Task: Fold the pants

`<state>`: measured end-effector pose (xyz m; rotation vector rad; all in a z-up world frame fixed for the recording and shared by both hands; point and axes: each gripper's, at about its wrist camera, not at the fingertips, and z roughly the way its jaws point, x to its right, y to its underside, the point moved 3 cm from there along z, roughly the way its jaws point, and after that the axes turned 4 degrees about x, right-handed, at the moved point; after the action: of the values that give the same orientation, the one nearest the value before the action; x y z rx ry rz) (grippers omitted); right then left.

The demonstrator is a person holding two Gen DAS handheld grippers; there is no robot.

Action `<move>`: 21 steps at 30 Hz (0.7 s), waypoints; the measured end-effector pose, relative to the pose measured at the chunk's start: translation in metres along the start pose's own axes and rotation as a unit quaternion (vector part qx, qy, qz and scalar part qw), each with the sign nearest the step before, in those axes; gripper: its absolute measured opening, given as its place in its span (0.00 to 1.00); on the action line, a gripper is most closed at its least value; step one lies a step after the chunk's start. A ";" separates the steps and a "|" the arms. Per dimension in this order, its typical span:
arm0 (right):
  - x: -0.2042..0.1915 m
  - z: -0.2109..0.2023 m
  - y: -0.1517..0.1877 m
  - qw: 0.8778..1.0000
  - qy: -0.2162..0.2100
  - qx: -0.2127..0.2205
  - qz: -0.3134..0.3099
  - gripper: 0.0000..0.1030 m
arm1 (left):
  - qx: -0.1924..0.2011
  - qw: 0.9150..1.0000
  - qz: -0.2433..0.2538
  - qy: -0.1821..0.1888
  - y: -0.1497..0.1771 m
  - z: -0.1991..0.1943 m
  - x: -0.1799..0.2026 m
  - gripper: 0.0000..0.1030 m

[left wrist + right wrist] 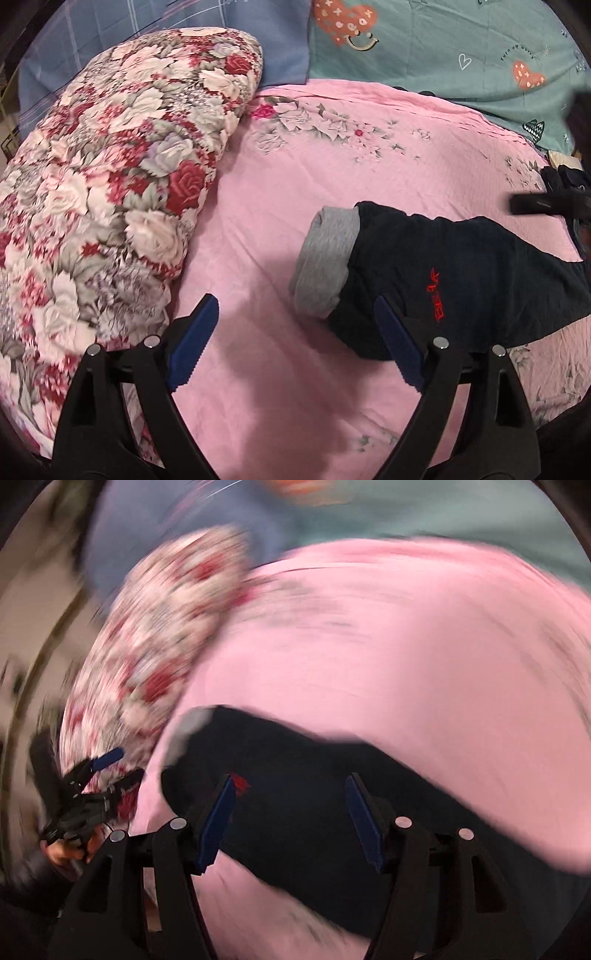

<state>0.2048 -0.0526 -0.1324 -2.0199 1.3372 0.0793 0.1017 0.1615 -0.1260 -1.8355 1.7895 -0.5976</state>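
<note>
Open pink sheet [280, 192] runs wide between the quilt [110, 177] and the pants [443, 280]; bare sheet also directly ahead of the left gripper [295, 339], fingers spread, right finger over the pants edge. Quilt is a tall rolled bulk walling off the whole left side. Pillows [443, 48] close off the far edge. Pants lie flat, low obstacle, grey cuff [325, 258] end toward the quilt. Right gripper [291, 819] sits spread right over the pants [295, 775]; its view is motion-blurred, clearance above the cloth unclear. Sheet [406, 646] beyond the pants looks bare.
</note>
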 end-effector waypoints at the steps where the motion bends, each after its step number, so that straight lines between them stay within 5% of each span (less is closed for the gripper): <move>1: -0.019 0.025 -0.014 0.999 -0.011 -0.019 -0.025 0.60 | 0.001 1.000 -0.003 0.000 0.003 -0.002 0.000 0.85; 6: -0.061 0.125 -0.065 0.991 0.023 -0.080 -0.106 0.60 | 0.010 1.000 0.012 0.000 0.015 -0.013 0.008 0.86; 7: -0.062 0.143 -0.065 0.987 0.030 -0.100 -0.119 0.46 | 0.011 1.000 0.015 0.005 0.015 -0.013 0.009 0.86; 8: -0.061 0.160 -0.065 0.984 0.031 -0.122 -0.128 0.15 | 0.011 1.000 0.017 0.011 0.014 -0.013 0.011 0.86; 9: -0.058 0.169 -0.064 0.982 0.025 -0.137 -0.127 0.15 | 0.011 1.000 0.018 0.017 0.013 -0.013 0.013 0.86; 13: -0.047 0.147 -0.086 0.996 0.003 -0.062 -0.057 0.18 | 0.021 0.998 0.028 0.053 -0.008 -0.004 0.030 0.86; 16: -0.012 0.092 -0.096 0.998 -0.046 -0.027 0.036 0.53 | 0.033 0.995 0.030 0.091 -0.029 0.007 0.047 0.89; 18: 0.033 0.048 -0.091 0.993 -0.067 -0.003 0.097 0.53 | 0.042 0.992 0.035 0.110 -0.042 0.017 0.061 0.92; 21: 0.100 0.025 -0.073 0.981 -0.069 -0.035 0.177 0.53 | 0.033 0.992 0.060 0.105 -0.051 0.053 0.088 0.94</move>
<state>0.3197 -0.1003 -0.1541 -1.7741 1.6081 0.4252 0.1780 0.0764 -0.1383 -1.6587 1.9760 -0.8185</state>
